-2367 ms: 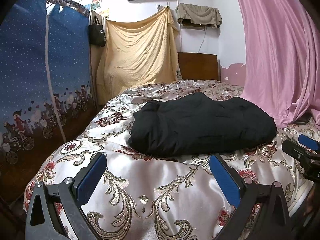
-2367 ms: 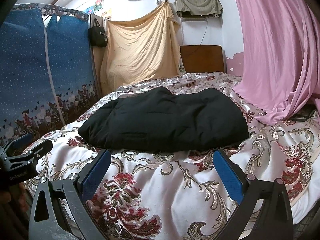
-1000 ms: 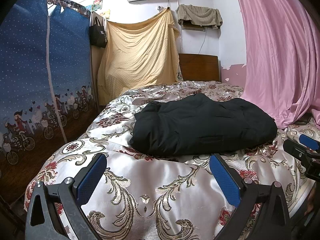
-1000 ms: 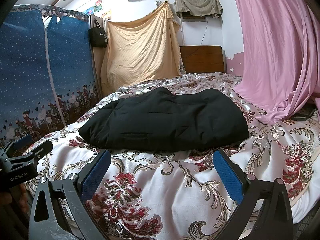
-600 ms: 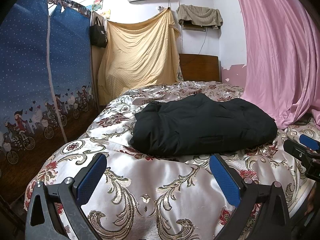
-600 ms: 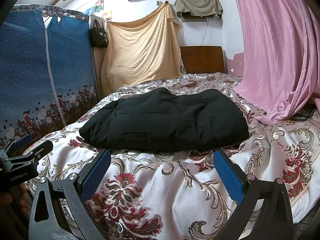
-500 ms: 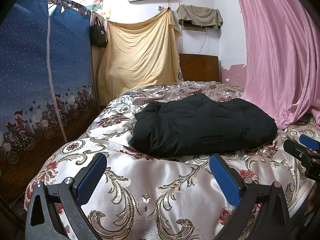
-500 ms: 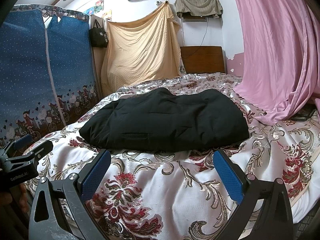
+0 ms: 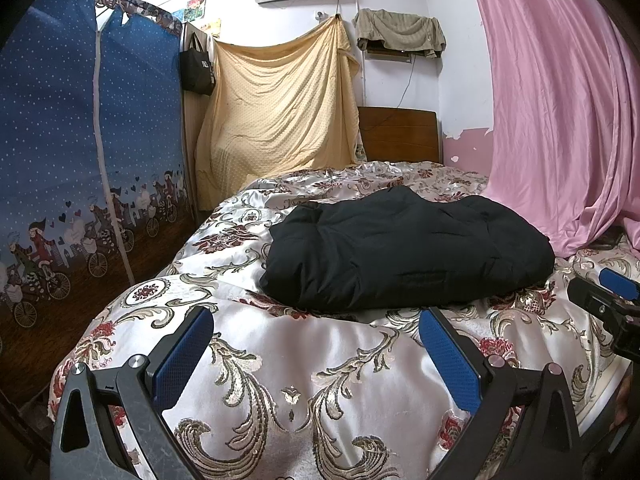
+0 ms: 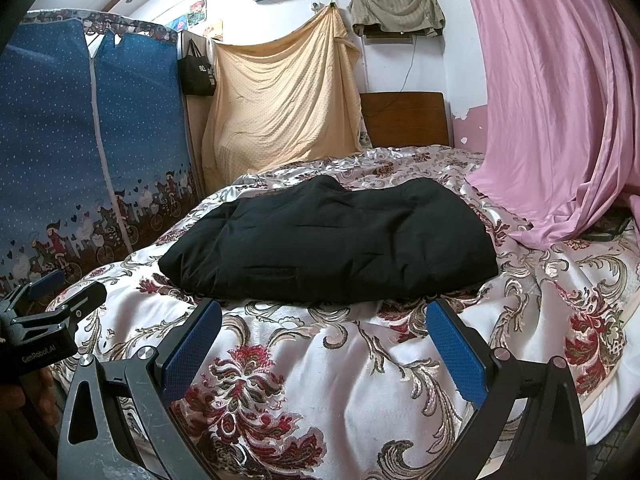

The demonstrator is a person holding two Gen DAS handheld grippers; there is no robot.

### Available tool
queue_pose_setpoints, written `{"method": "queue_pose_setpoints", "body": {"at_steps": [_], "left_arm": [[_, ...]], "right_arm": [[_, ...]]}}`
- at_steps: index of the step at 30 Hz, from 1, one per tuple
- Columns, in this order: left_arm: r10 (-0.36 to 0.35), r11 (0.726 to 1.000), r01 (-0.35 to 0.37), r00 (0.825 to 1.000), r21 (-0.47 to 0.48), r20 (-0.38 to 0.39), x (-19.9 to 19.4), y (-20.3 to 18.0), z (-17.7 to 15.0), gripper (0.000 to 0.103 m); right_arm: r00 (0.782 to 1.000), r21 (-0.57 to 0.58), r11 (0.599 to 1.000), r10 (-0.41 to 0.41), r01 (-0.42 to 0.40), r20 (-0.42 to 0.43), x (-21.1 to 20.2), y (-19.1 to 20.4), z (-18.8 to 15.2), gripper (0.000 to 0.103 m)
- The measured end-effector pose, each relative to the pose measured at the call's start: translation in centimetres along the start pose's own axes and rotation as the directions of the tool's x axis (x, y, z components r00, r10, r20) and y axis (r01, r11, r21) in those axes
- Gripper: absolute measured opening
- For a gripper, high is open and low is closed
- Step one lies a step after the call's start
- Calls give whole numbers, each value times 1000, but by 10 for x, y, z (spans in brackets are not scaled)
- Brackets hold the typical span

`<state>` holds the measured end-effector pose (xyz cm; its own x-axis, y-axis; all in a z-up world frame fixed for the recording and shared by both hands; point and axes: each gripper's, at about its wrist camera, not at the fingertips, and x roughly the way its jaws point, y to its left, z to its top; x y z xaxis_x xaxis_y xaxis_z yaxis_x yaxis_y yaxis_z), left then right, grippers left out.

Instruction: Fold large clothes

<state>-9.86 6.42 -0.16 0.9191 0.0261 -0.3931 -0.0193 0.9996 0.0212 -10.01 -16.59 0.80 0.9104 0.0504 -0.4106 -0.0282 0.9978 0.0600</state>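
A black padded garment (image 9: 404,252) (image 10: 332,240) lies folded into a thick bundle in the middle of the bed (image 9: 304,392) (image 10: 344,392), on a shiny floral cover. My left gripper (image 9: 316,344) is open and empty, held just short of the bundle's near edge. My right gripper (image 10: 324,336) is open too, nothing between its blue pads, also short of the bundle. Each gripper shows at the edge of the other's view: the right gripper (image 9: 608,296) at the far right, the left gripper (image 10: 48,304) at the far left.
A blue zip wardrobe (image 9: 80,160) stands along the left of the bed. A pink curtain (image 9: 560,120) drapes onto the bed's right side, with a dark flat object (image 10: 608,228) beside it. A yellow cloth (image 10: 280,100) and wooden headboard (image 10: 404,120) are at the back.
Almost nothing differs. The left wrist view has drifted very slightly; both grippers stay open and the black bundle has not moved.
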Motion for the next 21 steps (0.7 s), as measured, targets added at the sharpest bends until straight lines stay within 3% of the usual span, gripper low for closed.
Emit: {"method": "queue_pose_setpoints", "body": {"at_steps": [12, 16, 21], "left_arm": [[-12, 1000, 12, 1000, -12, -3, -2, 0, -1, 103], [68, 997, -68, 998, -25, 8, -6, -2, -3, 103], [30, 999, -29, 999, -13, 11, -7, -7, -4, 103]], "right_arm": [[1000, 2, 1000, 0, 0, -2, 0, 0, -1, 101], [1000, 0, 1000, 0, 0, -2, 0, 0, -1, 101], [1000, 0, 1000, 2, -2, -3, -1, 1, -2, 101]]}}
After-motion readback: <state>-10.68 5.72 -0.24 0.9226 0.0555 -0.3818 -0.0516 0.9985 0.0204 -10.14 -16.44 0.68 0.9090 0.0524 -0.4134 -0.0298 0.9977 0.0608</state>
